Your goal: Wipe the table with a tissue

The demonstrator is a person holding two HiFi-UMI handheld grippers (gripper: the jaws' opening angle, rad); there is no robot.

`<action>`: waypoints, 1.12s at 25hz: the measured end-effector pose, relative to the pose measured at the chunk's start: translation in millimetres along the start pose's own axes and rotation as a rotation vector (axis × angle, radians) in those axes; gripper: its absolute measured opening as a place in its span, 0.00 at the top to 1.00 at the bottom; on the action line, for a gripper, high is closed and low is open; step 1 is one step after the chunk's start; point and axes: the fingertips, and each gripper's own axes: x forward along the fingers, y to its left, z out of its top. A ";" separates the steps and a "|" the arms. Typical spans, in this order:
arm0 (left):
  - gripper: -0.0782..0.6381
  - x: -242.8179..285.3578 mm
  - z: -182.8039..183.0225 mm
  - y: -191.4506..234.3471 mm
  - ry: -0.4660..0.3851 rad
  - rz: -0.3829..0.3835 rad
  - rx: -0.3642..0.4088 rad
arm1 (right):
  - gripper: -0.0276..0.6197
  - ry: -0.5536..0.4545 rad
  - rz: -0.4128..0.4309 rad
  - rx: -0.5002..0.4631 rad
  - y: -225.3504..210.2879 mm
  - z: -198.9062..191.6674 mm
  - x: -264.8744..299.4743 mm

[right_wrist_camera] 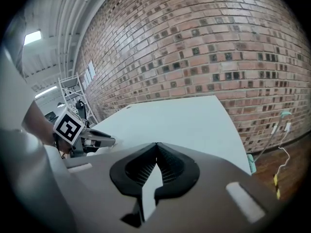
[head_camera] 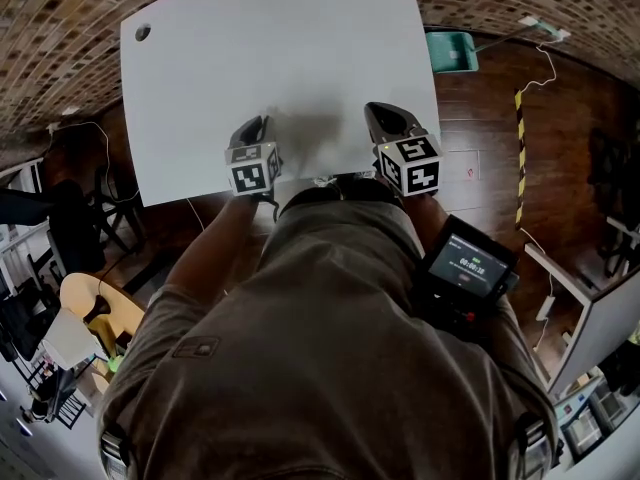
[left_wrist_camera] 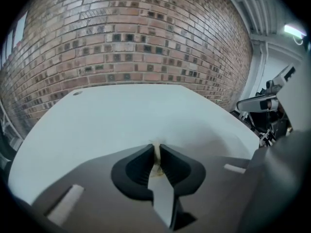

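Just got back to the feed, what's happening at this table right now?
A person stands at the near edge of the white table with a gripper in each hand. The left gripper is shut on a thin bit of pale tissue, just above the tabletop. The right gripper is shut on nothing and hovers beside it. I can't tell whether the tissue touches the surface.

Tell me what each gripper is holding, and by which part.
The left gripper is shut on a thin fold of pale tissue, pinched at the jaw tips; which part of the tissue cannot be told. The right gripper is shut on nothing.
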 end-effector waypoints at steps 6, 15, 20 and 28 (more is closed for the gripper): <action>0.84 -14.6 -14.5 19.3 -0.019 0.001 -0.015 | 0.94 -0.010 -0.006 -0.011 23.7 -1.4 -3.3; 0.84 -22.2 -27.0 15.4 -0.034 -0.007 -0.060 | 0.94 0.000 -0.022 0.000 21.1 -12.7 -13.4; 0.84 -41.5 -47.7 14.2 -0.027 0.024 -0.086 | 0.94 -0.012 0.016 -0.016 29.5 -15.7 -21.8; 0.84 -113.3 -52.3 -47.3 -0.173 0.071 -0.184 | 0.94 -0.088 0.116 -0.076 36.1 -25.3 -84.7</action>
